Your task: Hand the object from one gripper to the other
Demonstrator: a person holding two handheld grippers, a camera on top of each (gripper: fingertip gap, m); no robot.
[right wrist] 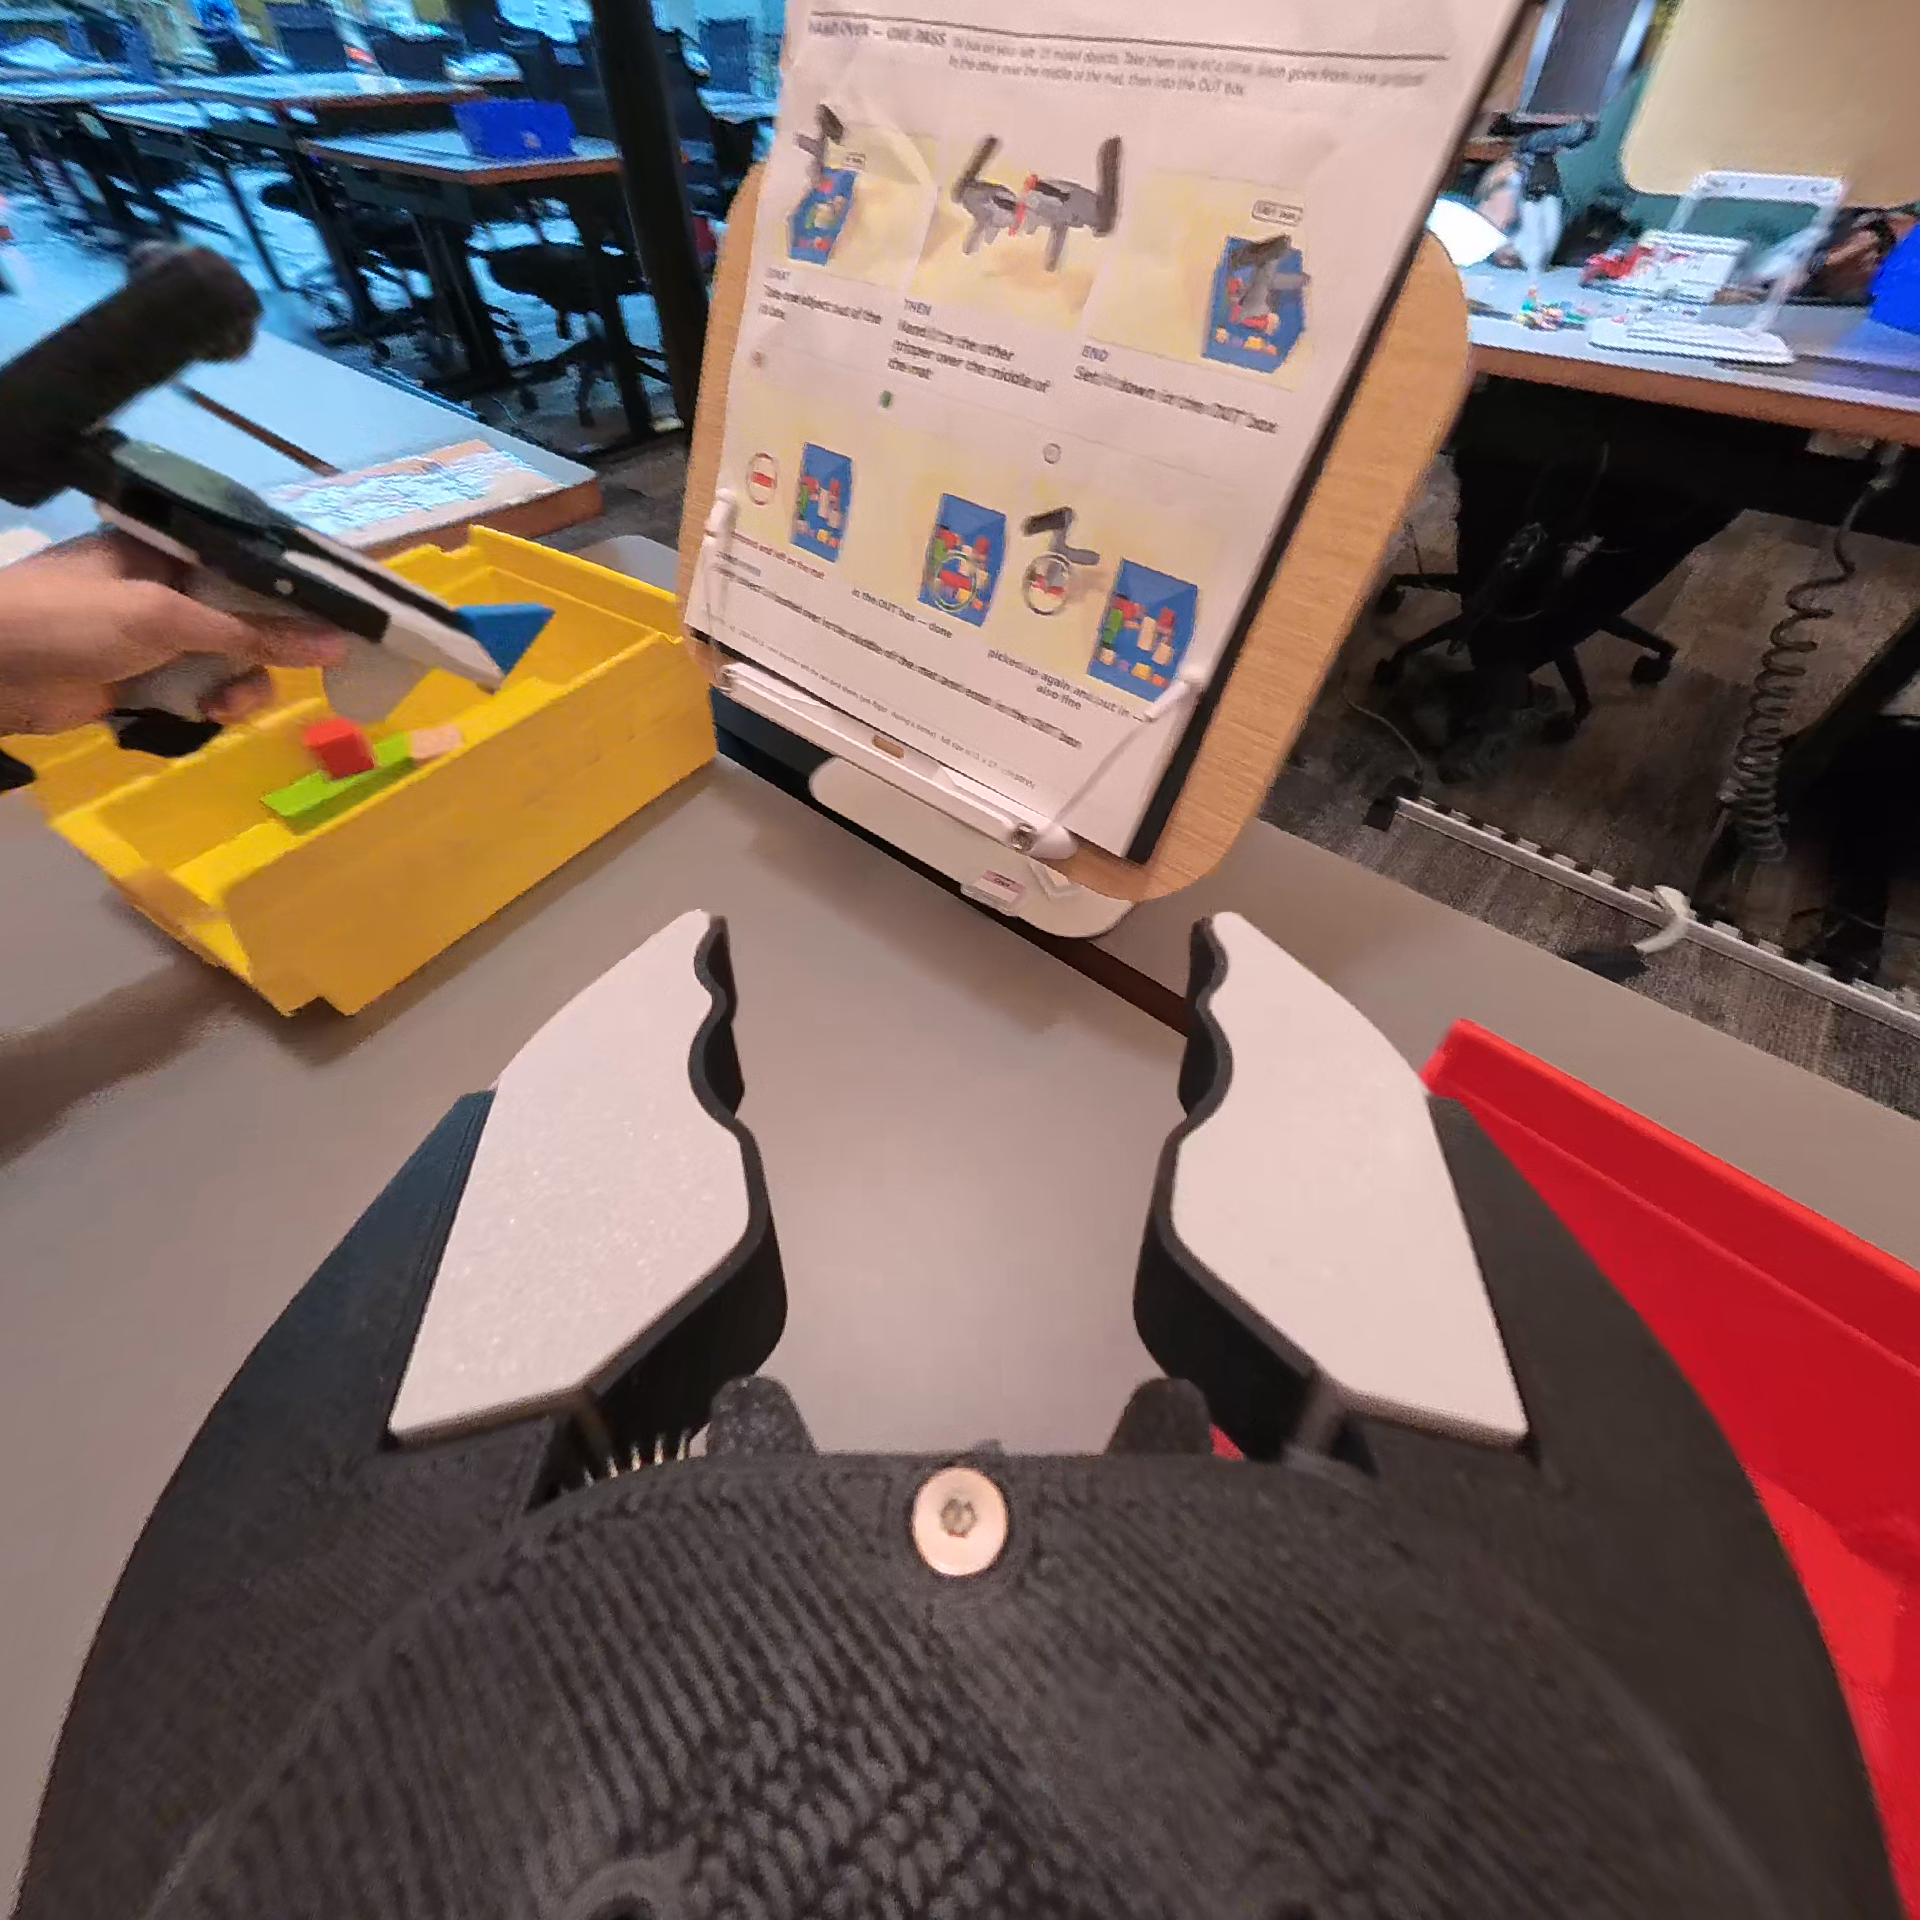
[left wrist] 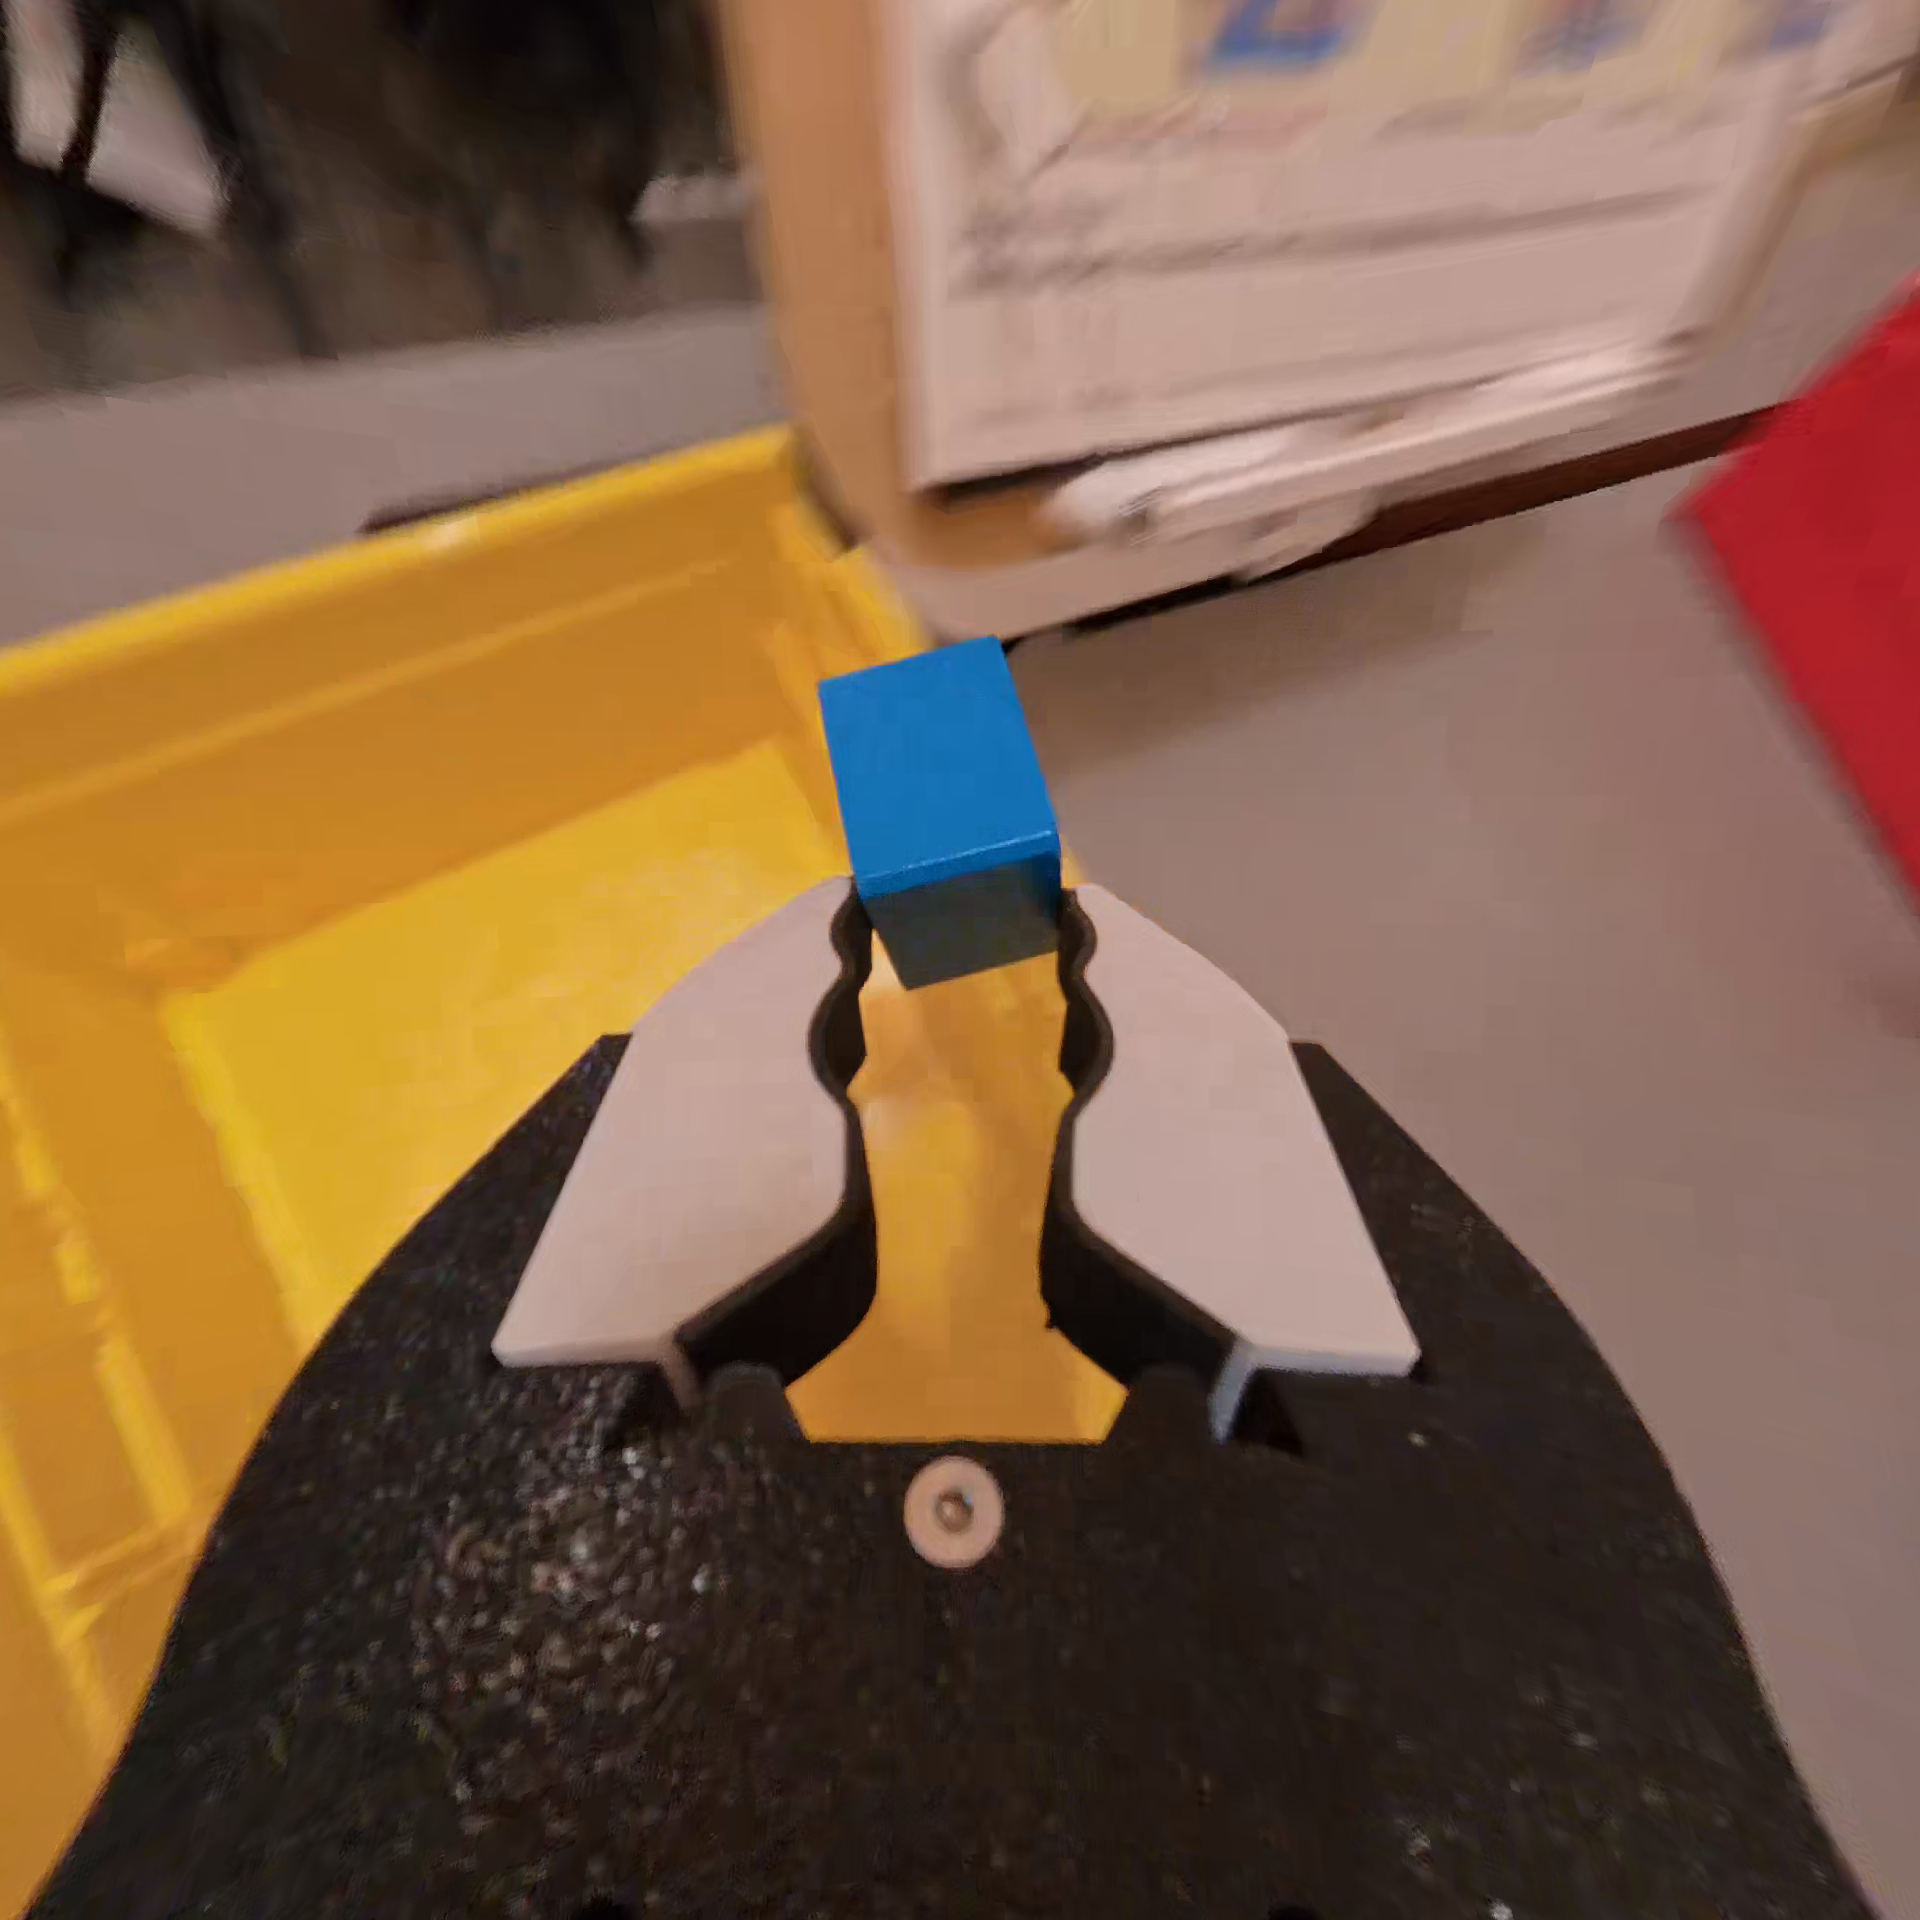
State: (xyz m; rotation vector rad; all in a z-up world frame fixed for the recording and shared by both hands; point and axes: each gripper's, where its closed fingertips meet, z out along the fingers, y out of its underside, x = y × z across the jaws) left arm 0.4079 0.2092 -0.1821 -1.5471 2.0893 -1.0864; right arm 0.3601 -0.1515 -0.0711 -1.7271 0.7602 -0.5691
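Blue block (left wrist: 940,800) pinched at its near end between the tips of the left gripper (left wrist: 961,914), both pads pressed against its sides, far end sticking out free. Held above the near corner of the yellow bin (right wrist: 416,883), just over its rim, clear of the red, green and tan pieces (right wrist: 358,764) lying inside. Right gripper (right wrist: 961,997) spread wide and holding nothing, over bare table (right wrist: 935,1195), well to the right of the yellow bin and short of the instruction stand (right wrist: 1039,468); red bin (right wrist: 1714,1299) farther right again. Likely step in hand: carrying the block away from the yellow bin toward the waiting gripper. Best done level and unhurried, free end leading, presented squarely between the spread pads. Release only once the receiving pads press on both sides. Shallow tip hold: any knock could twist the block loose.
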